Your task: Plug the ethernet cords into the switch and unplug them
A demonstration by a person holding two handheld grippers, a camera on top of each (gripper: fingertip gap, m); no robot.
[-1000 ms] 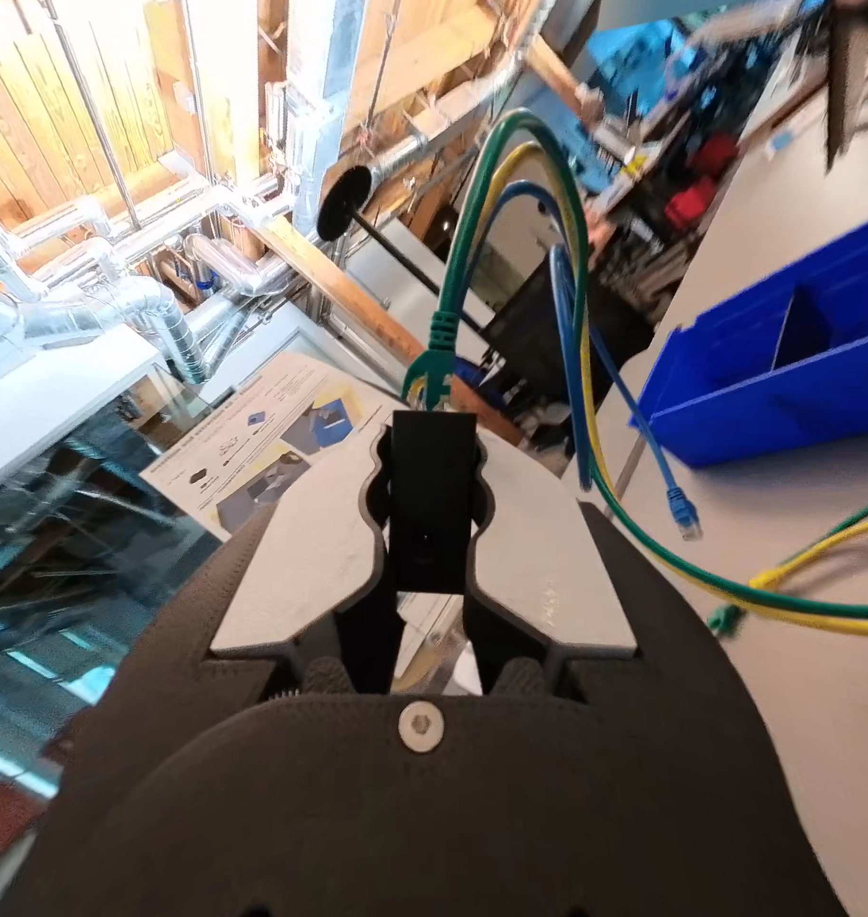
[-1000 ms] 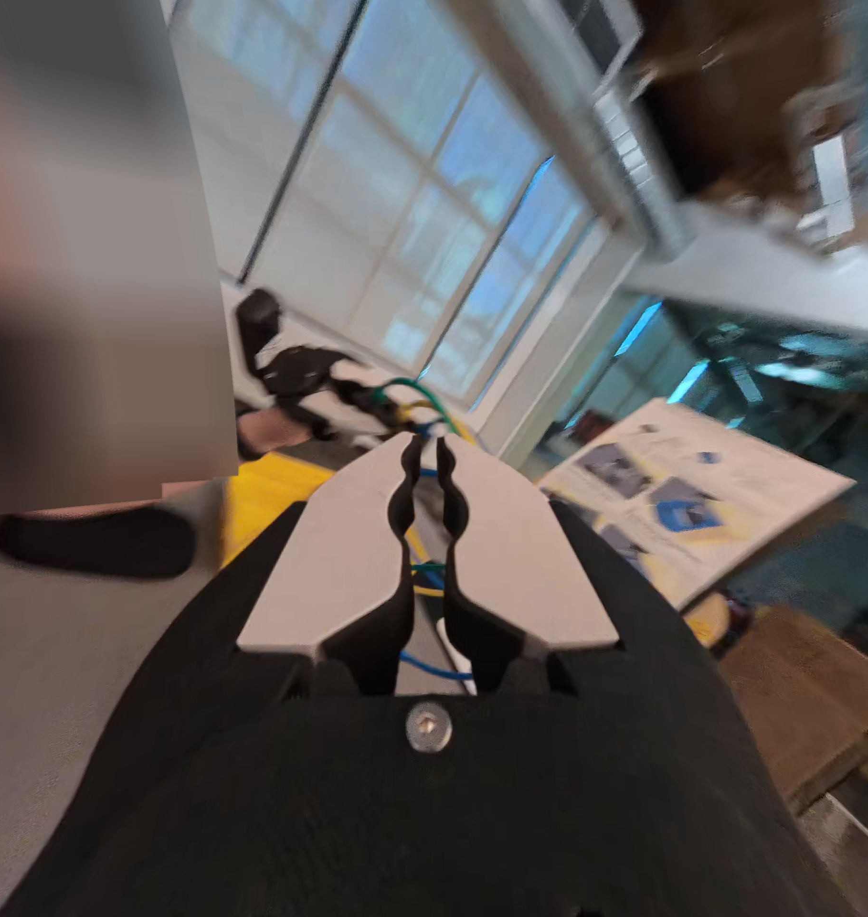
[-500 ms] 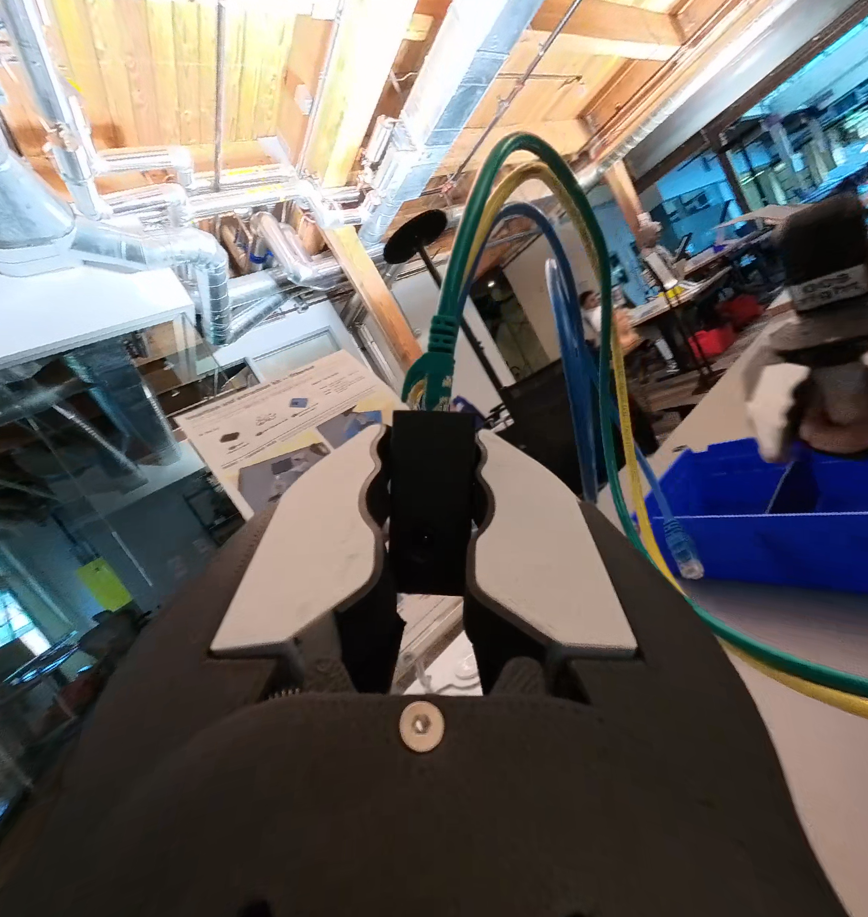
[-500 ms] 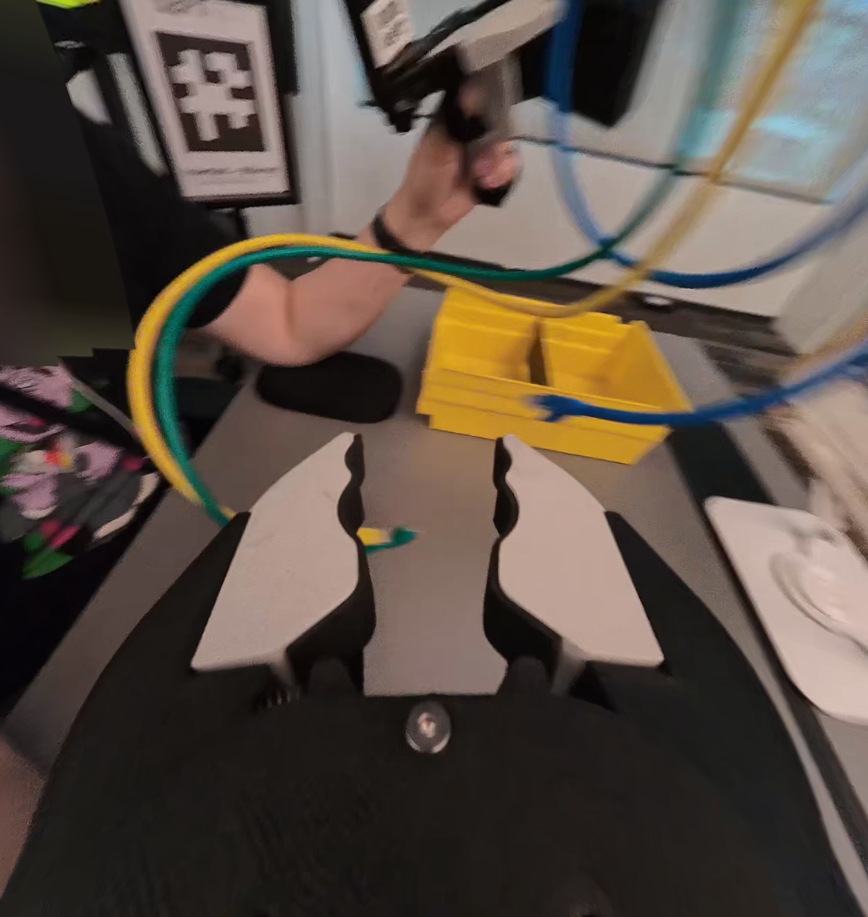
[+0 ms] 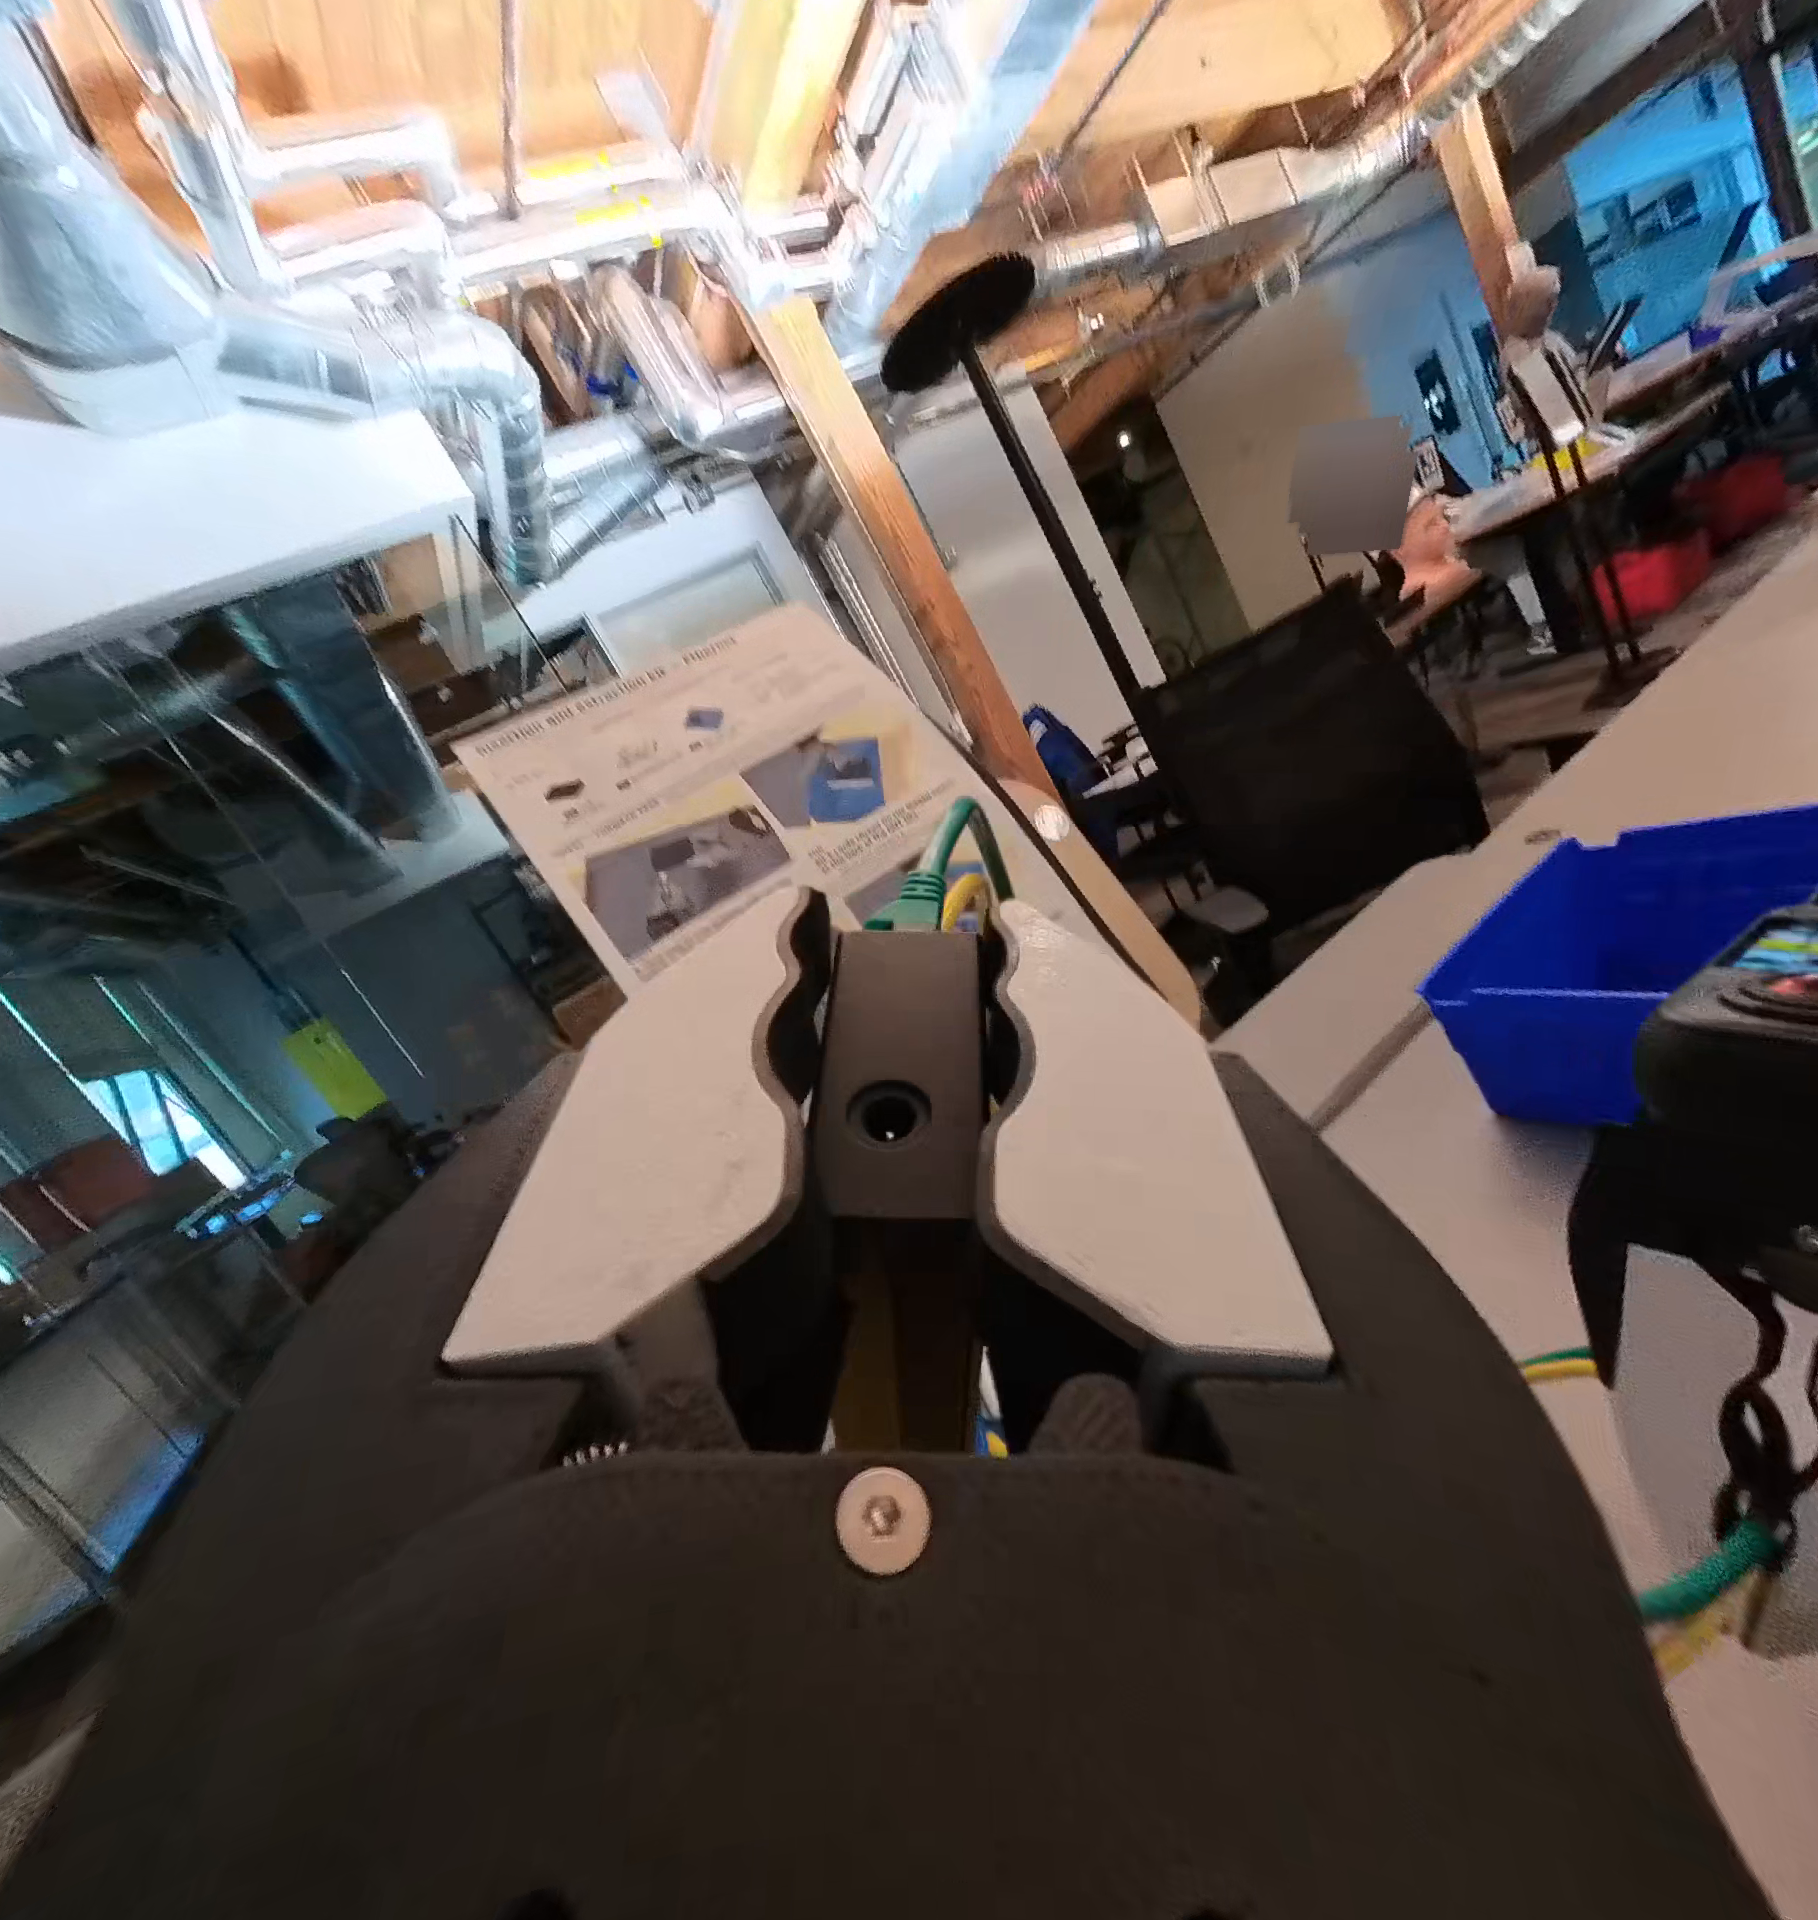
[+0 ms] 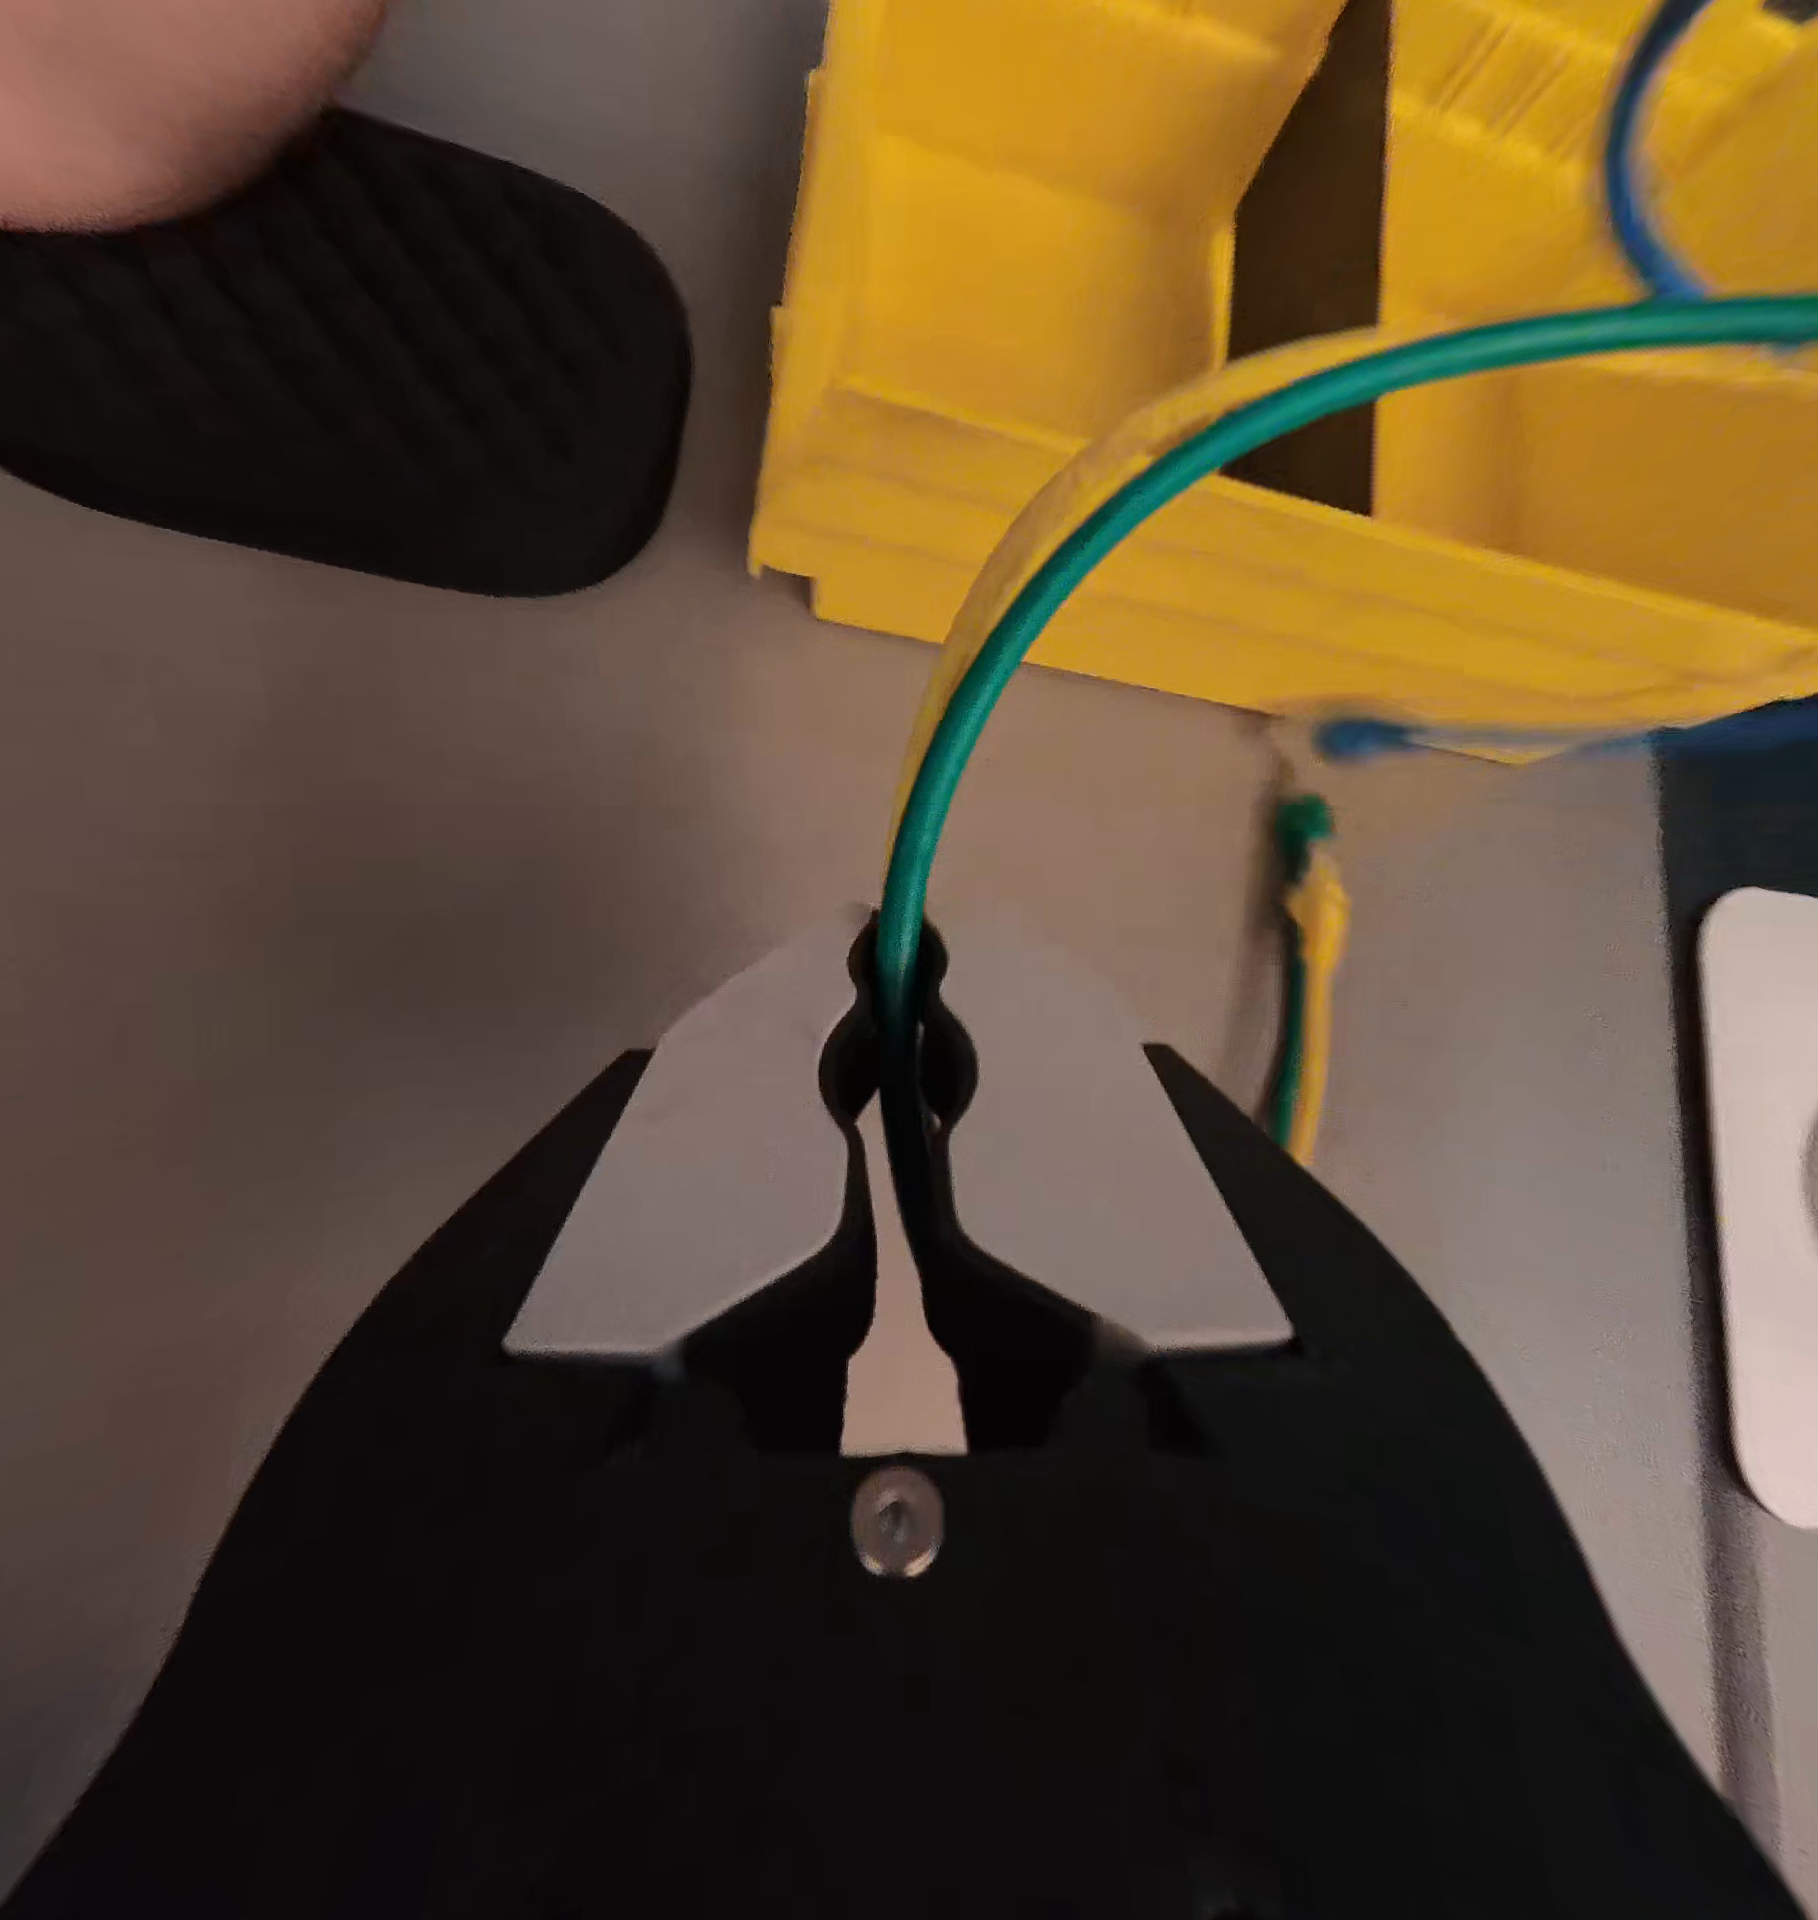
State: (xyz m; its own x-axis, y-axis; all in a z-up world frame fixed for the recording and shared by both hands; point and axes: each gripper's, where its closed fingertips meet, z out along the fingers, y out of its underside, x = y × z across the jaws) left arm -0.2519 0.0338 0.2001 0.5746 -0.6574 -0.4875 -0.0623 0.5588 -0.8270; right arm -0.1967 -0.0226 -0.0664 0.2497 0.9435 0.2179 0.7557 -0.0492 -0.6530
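Observation:
My left gripper (image 5: 900, 925) is shut on the black switch (image 5: 900, 1081) and holds it up in the air. A green plug (image 5: 920, 894) and a yellow cord (image 5: 965, 896) enter the switch's far end. My right gripper (image 6: 894, 935) is shut on the green ethernet cord (image 6: 998, 665), which arcs up and to the right with a yellow cord (image 6: 1123, 436) beside it. The right gripper also shows in the left wrist view (image 5: 1757, 1340), low over the table, with green cord (image 5: 1705, 1590) under it. Loose green and yellow plug ends (image 6: 1305, 904) lie on the table.
A yellow bin (image 6: 1040, 312) stands on the grey table (image 6: 365, 831) ahead of the right gripper, with a blue cord (image 6: 1627, 156) over it. A black pad (image 6: 313, 353) lies at the left and a white pad (image 6: 1767, 1299) at the right. A blue bin (image 5: 1611, 966) stands right of the switch. The gap from one gripper's tips to the other's is roughly 30 cm.
My right gripper was open above the table and has dropped and shut on the green cord. The left gripper has tilted with the switch, and the tall cord loops have left its view.

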